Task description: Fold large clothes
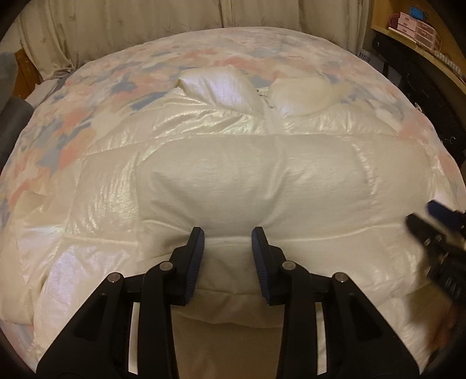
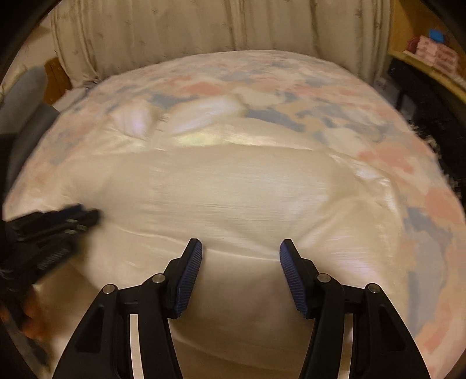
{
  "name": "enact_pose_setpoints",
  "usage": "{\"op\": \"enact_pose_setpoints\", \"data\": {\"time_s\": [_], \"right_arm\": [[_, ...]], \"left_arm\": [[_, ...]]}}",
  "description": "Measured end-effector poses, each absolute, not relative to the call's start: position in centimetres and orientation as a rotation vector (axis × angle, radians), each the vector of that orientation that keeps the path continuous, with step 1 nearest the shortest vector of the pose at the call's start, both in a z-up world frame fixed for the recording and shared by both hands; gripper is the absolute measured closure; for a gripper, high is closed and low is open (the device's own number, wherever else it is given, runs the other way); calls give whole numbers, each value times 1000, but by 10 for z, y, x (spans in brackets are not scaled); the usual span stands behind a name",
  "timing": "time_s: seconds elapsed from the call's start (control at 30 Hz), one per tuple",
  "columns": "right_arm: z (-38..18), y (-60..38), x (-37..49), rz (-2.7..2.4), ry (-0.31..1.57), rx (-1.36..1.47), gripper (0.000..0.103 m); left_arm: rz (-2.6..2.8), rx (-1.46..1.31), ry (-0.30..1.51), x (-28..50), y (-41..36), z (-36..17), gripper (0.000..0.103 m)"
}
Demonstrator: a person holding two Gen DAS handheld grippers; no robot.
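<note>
A shiny cream puffer jacket [image 1: 233, 180] lies spread on a bed, collar flaps at the far end, its near part folded over into a thick pad. My left gripper [image 1: 228, 233] is open, its tips resting on the near fold of the jacket with nothing pinched. My right gripper [image 2: 240, 245] is open over the jacket [image 2: 233, 192] near its front edge; this view is blurred by motion. The right gripper also shows at the right edge of the left wrist view [image 1: 437, 227], and the left gripper at the left edge of the right wrist view [image 2: 58, 221].
The bed has a floral pink and blue cover [image 1: 87, 96]. Cream curtains [image 1: 145, 26] hang behind it. A wooden shelf with pink boxes [image 1: 413, 26] stands at the far right, dark furniture [image 1: 422, 96] below it. A grey object [image 1: 11, 116] sits at the left.
</note>
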State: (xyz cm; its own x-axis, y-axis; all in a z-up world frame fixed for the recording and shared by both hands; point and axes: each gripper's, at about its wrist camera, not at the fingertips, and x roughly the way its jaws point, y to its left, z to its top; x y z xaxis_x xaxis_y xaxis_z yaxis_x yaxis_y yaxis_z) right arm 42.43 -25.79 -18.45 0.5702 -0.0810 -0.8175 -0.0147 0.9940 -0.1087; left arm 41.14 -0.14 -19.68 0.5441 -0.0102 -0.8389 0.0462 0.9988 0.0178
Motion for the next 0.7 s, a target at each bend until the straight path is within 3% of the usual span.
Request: {"op": "enact_pose_setpoints", "data": {"time_s": [0.43, 0.7], "right_arm": [[-170, -338, 387, -239, 945, -39, 46], [-165, -337, 385, -228, 936, -36, 46]], "left_arm": [[-10, 2, 1006, 409, 27, -204, 71], [11, -33, 1012, 395, 27, -192, 65]]}}
